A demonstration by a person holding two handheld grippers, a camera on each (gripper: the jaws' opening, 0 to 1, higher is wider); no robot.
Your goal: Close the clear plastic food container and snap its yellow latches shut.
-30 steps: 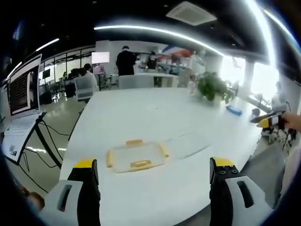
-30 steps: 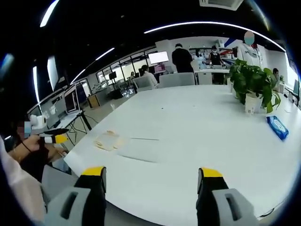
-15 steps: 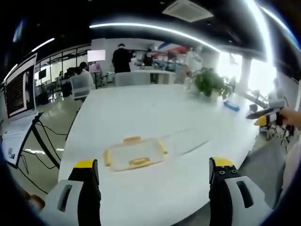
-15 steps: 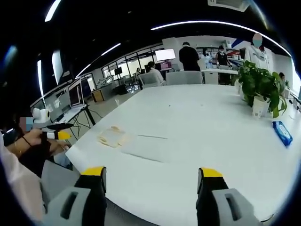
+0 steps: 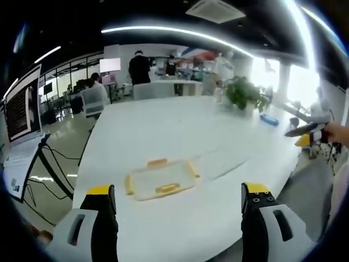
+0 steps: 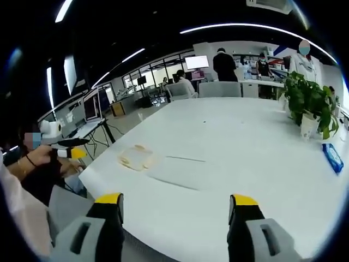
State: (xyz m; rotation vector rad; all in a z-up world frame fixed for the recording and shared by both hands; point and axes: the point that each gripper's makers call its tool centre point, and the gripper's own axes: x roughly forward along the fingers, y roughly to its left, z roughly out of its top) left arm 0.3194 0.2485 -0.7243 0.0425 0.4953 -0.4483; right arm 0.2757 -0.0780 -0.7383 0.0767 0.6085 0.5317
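A clear plastic container [image 5: 160, 181] with yellow latches on its sides lies on the white table [image 5: 163, 131] near the front edge. A flat clear piece [image 5: 221, 162] lies just right of it, touching or nearly so; I cannot tell if it is the lid. My left gripper [image 5: 178, 190] is open, short of the container and above the table edge. Off to the right, a hand holds the right gripper [image 5: 306, 131]. In the right gripper view the container [image 6: 136, 158] sits far left, the clear piece [image 6: 180, 173] beside it, and my right gripper [image 6: 177, 200] is open, well away.
A potted plant [image 6: 308, 103] and a blue pack [image 6: 332, 158] stand at the table's far right side. A monitor on a stand [image 5: 24, 106] is left of the table. Chairs and several people are beyond the far end. The left gripper [image 6: 68, 148] shows by the table's left corner.
Both views have shifted slightly with the hands. The container and the clear piece lie where they were. Both grippers stay open.
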